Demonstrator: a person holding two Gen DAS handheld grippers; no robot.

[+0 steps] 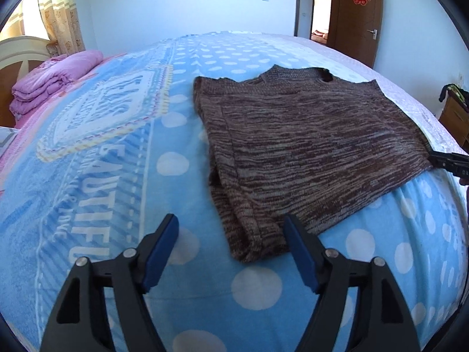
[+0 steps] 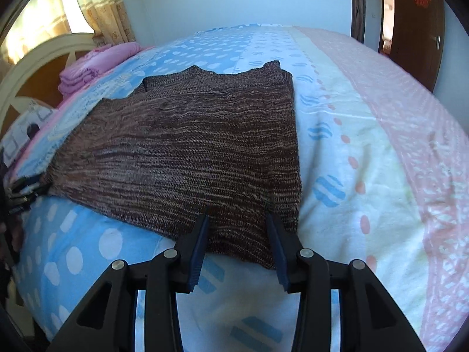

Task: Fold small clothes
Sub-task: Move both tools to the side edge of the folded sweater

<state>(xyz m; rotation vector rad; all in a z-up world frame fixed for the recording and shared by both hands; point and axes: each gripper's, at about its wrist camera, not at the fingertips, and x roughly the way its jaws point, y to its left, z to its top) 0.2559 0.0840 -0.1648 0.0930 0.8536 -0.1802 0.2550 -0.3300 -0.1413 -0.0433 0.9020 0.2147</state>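
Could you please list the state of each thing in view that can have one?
Sweater: lying flat on the bed, sides folded in.
Left gripper: open, holding nothing.
Right gripper: open, straddling the sweater's hem.
Pink quilt: folded, stacked by the headboard.
Door: open.

Ahead of the left tool (image 1: pixel 231 228) the spotted blue blanket (image 1: pixel 117 176) lies bare to its left; the folded brown sweater (image 1: pixel 307 135) fills the way ahead-right. Far left, a folded pink quilt (image 1: pixel 55 79) blocks the headboard end. Right of the right tool (image 2: pixel 237 228), the bed's pale sheet (image 2: pixel 366 146) lies open.
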